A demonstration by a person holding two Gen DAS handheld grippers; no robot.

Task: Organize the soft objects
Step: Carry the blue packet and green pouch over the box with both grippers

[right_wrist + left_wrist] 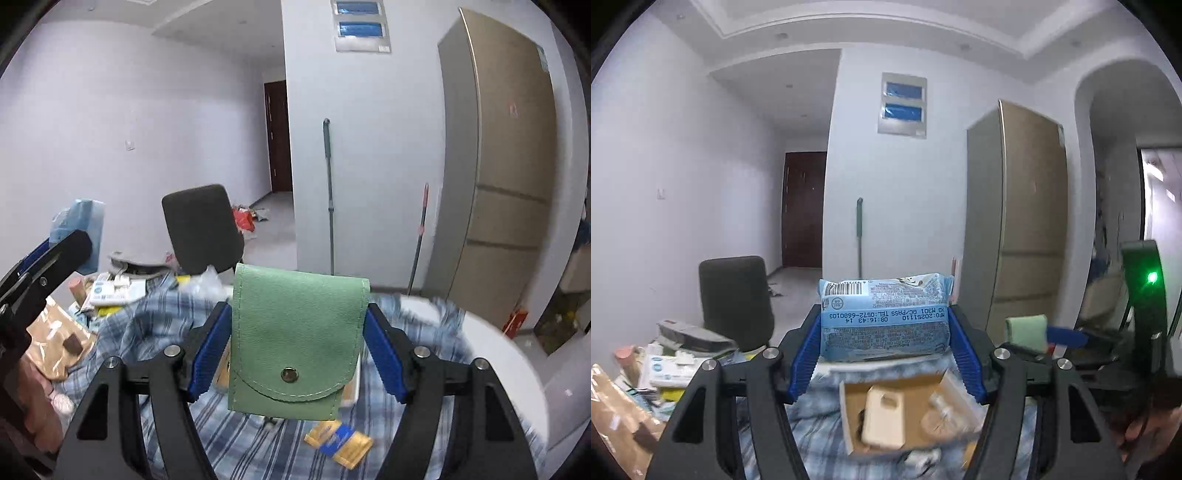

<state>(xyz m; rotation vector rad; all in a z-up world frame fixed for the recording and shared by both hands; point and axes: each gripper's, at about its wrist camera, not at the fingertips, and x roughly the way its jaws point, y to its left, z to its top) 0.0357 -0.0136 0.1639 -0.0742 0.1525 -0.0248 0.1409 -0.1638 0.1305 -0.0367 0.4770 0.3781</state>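
fridge: tall, gold-brown, right of wall; no readable brand
panel: grey, on wall, two blue windows; small label unreadable
cloth: blue plaid, spread over table under both grippers
chair: dark backrest, behind table
box: open cardboard, below left gripper; holds cream flat case, clear wrapped item
clutter: left of cloth; white packs, brown paper bag, print too small to read
mop: green handle, leaning on wall; red-tipped stick just beside fridge
wipes: blue pack, upside down; print reads "MFG:20251110 QC/PASS TEL:0572-6680103", "08:16:43 14"; barcode on upper edge
left gripper: blue pads clamped on both sides of wipes, raised above box
pouch: green leather-look, flap snapped, metal stud; no writing
right gripper: pads pressed on pouch sides, held above cloth
sachet: gold and blue, lying on cloth below pouch; text unreadable
hand: at left edge, partly hidden by left gripper
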